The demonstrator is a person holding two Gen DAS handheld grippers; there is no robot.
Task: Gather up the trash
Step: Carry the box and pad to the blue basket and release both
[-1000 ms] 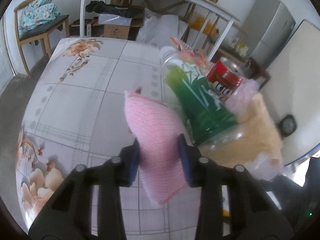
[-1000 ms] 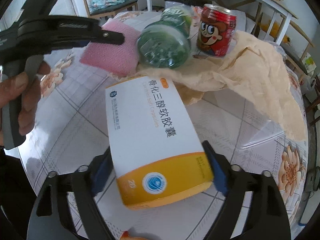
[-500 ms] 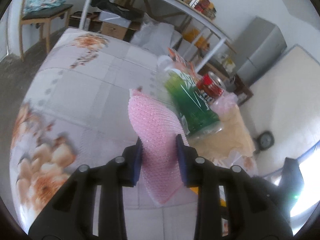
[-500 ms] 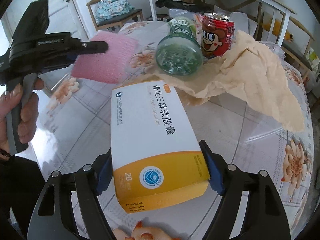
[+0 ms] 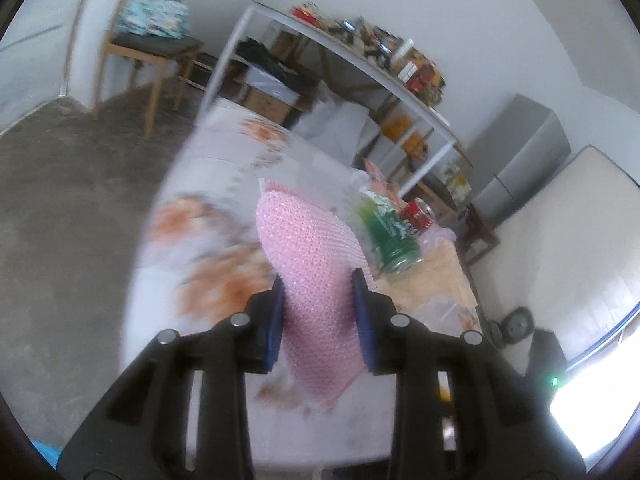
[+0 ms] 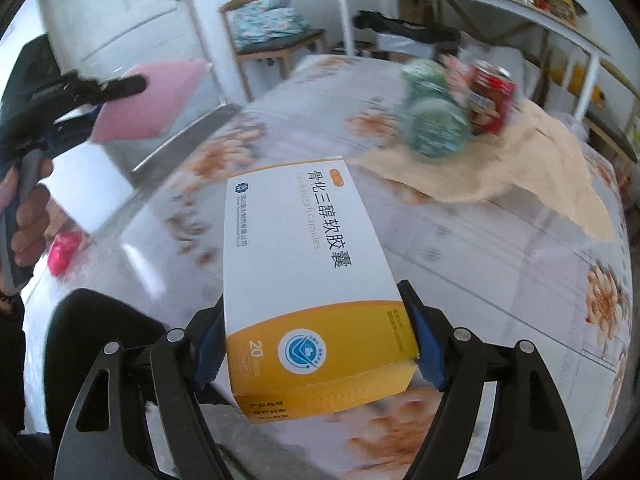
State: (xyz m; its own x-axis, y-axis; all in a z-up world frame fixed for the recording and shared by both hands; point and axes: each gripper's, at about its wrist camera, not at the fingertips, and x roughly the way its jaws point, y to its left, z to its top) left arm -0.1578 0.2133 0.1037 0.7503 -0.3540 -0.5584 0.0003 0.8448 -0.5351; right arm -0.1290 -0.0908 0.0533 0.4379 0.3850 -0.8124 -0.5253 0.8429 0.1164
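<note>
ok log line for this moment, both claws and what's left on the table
left claw: shut on pink bubble wrap | right claw: shut on medicine box | on table: green bottle, red can, tan paper

Open tabletop ahead of my box

Bottle (image 6: pixel 434 124), can (image 6: pixel 490 98) and paper (image 6: pixel 520 168) crowd one o'clock; table (image 6: pixel 500 264) bare toward three.

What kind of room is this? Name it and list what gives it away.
Probably a lived-in room of a home, used partly for storage: a table with a floral cover, a wooden chair stacked with folded bedding, a cluttered white shelf rack and a mattress leaning on the wall.
</note>
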